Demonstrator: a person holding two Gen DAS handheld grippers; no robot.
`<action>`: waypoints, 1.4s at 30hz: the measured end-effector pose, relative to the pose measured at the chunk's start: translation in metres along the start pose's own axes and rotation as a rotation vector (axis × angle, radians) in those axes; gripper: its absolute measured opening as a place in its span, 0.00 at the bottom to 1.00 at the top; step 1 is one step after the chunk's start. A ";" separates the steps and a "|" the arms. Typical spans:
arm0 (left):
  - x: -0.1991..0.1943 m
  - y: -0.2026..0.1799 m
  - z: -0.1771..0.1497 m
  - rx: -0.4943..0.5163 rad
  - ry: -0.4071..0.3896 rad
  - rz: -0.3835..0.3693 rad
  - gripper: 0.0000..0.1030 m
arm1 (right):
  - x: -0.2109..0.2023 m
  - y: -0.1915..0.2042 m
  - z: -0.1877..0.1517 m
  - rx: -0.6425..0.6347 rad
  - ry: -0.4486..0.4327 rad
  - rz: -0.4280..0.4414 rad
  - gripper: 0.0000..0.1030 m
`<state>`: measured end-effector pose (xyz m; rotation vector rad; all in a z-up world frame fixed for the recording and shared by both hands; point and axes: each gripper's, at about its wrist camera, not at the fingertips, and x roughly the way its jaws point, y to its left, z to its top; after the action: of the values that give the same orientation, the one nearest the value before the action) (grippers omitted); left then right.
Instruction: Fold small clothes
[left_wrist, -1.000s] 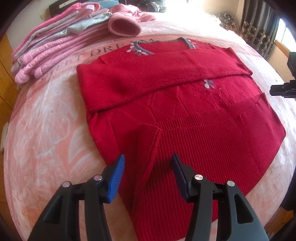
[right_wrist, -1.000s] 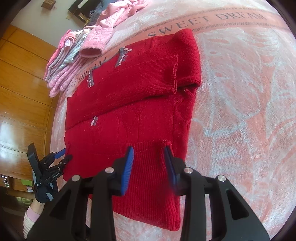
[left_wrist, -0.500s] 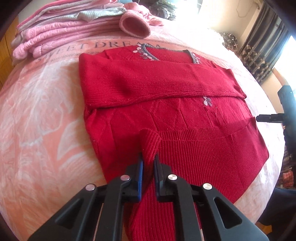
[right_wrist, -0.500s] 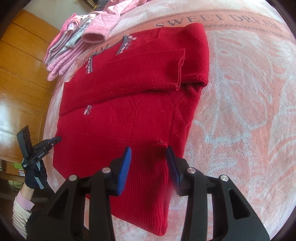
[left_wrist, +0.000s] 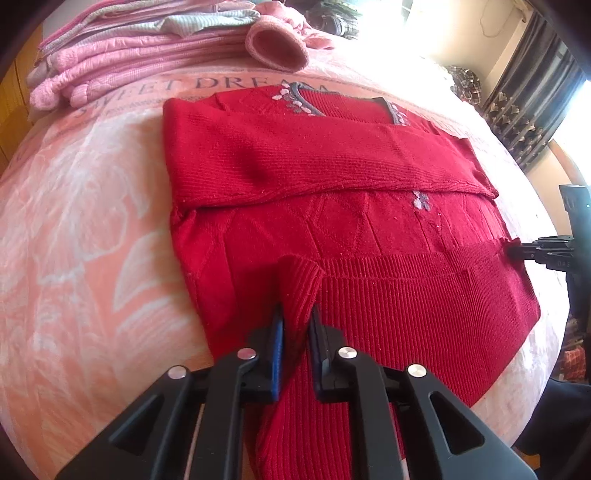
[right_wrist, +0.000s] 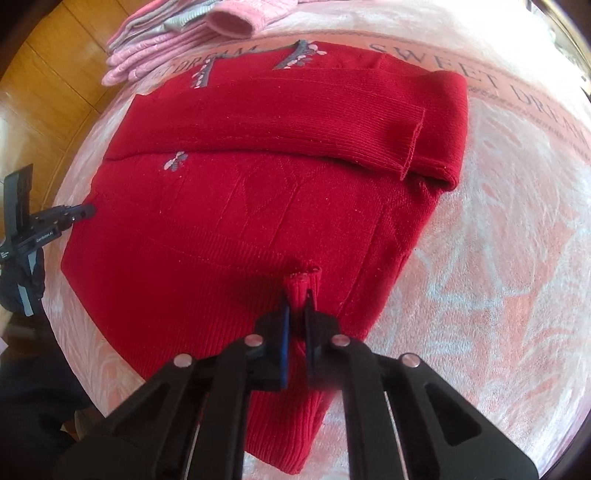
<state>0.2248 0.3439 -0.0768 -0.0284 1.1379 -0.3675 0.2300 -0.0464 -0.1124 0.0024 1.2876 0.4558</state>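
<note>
A red knit sweater (left_wrist: 369, 229) lies flat on the pink blanket (left_wrist: 81, 221), neckline far, with a sleeve (left_wrist: 314, 162) folded across the chest. My left gripper (left_wrist: 297, 314) is shut on a raised ribbed fold at the sweater's near left side. In the right wrist view the sweater (right_wrist: 240, 206) fills the middle, and my right gripper (right_wrist: 297, 299) is shut on a ribbed fold at its near right side. Each gripper shows in the other's view at the sweater's edge: the right gripper (left_wrist: 515, 251) and the left gripper (right_wrist: 86, 211).
A pile of folded pink clothes (left_wrist: 147, 48) sits at the far left of the bed, behind the neckline. Dark curtains (left_wrist: 532, 110) hang at the far right. A wooden floor (right_wrist: 48, 85) lies past the bed's left edge. A gloved hand (right_wrist: 22, 280) holds the left gripper.
Both grippers went from open to shut on the sweater's ribbed folds, the left one first, the right one in the last half second. Both cameras moved in closer.
</note>
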 end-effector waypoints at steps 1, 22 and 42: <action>-0.004 0.001 0.000 -0.007 -0.014 -0.007 0.07 | -0.004 -0.001 -0.001 0.000 -0.010 0.008 0.04; -0.069 0.021 0.037 -0.153 -0.267 -0.139 0.02 | -0.075 -0.013 0.026 0.125 -0.215 0.145 0.03; 0.003 0.000 0.001 0.144 -0.009 0.100 0.06 | -0.031 -0.023 0.009 0.162 -0.097 0.117 0.03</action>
<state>0.2271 0.3425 -0.0787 0.1526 1.0968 -0.3583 0.2394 -0.0754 -0.0872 0.2342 1.2295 0.4443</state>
